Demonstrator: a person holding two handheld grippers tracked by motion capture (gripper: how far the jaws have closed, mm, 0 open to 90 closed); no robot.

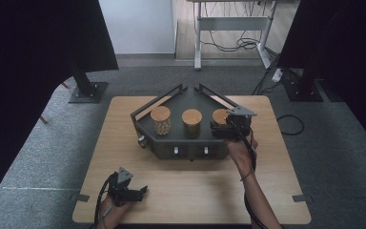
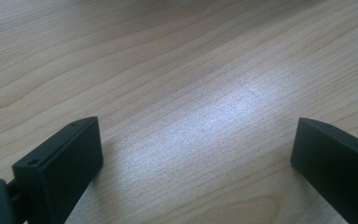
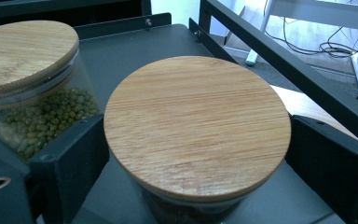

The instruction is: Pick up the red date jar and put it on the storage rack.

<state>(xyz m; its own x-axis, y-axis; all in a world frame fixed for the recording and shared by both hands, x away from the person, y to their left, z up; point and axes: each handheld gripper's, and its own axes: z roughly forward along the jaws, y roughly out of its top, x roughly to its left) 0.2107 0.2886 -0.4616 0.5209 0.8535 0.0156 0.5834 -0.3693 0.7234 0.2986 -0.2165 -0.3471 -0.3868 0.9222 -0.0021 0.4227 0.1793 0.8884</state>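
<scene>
The right hand [image 1: 238, 151] reaches forward, its right tool [image 1: 220, 130] at the dark tray [image 1: 190, 98], jaws spread wide either side of the rightmost jar [image 3: 196, 126] under its wooden lid; whether they touch it, I cannot tell. The middle jar [image 3: 28, 84] holds green beans. The left tool [image 1: 140, 192] rests low over the bare worktop [image 2: 177, 84], jaws wide apart, holding nothing.

A pale wooden table [image 1: 190, 186] bears a dark angular rack [image 1: 190, 149].
</scene>
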